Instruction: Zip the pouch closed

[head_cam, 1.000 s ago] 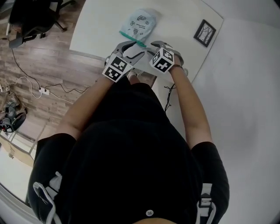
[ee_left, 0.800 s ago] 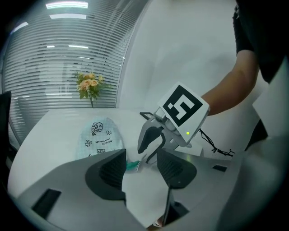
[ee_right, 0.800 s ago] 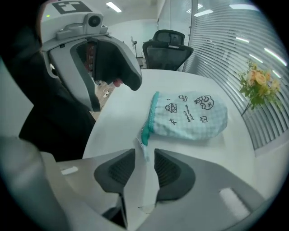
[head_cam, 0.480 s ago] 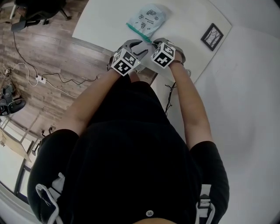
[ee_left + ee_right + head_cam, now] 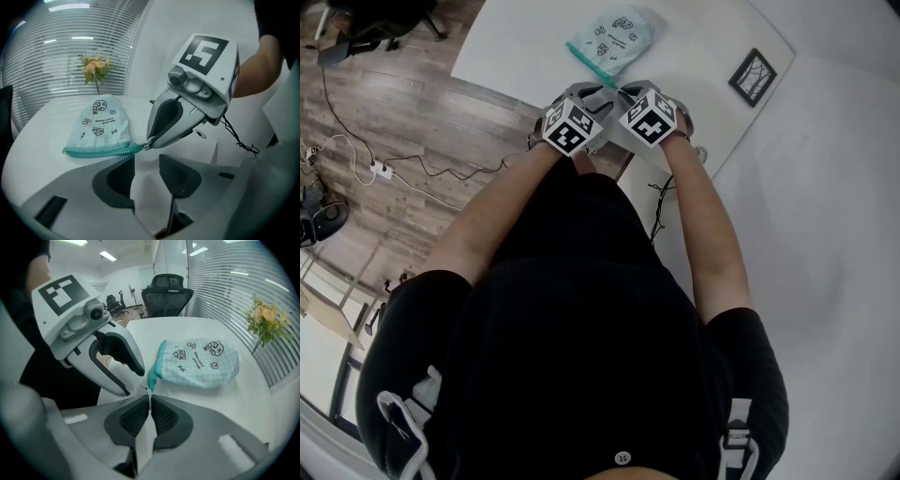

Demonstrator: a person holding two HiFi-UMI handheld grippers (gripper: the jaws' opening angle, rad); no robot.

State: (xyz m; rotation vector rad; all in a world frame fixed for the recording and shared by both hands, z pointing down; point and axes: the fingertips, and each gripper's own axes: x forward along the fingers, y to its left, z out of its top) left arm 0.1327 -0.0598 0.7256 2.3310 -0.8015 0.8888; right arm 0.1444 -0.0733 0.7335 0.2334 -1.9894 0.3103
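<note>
A pale blue checked pouch [image 5: 616,36] with small drawings lies flat on the white table [image 5: 516,47], its teal zipper [image 5: 101,150] along the near edge. My right gripper [image 5: 149,401] is shut on a small pale tab at the zipper's near end [image 5: 151,378]; in the left gripper view the right gripper [image 5: 147,146] shows with its tips pinching that end. My left gripper [image 5: 146,174] hovers just short of the same end, its jaws closing with only bare table between the pads. In the head view the left gripper [image 5: 589,94] and right gripper [image 5: 619,91] sit side by side.
A black-framed picture [image 5: 752,77] lies on the table to the right. A flower bunch [image 5: 96,68] stands at the far edge by the window blinds. An office chair [image 5: 168,294] is beyond the table. Cables [image 5: 375,169] trail over the wood floor at left.
The left gripper has drawn in beside the right one, closer to the pouch's teal zipper end. The right gripper has stayed at that end.
</note>
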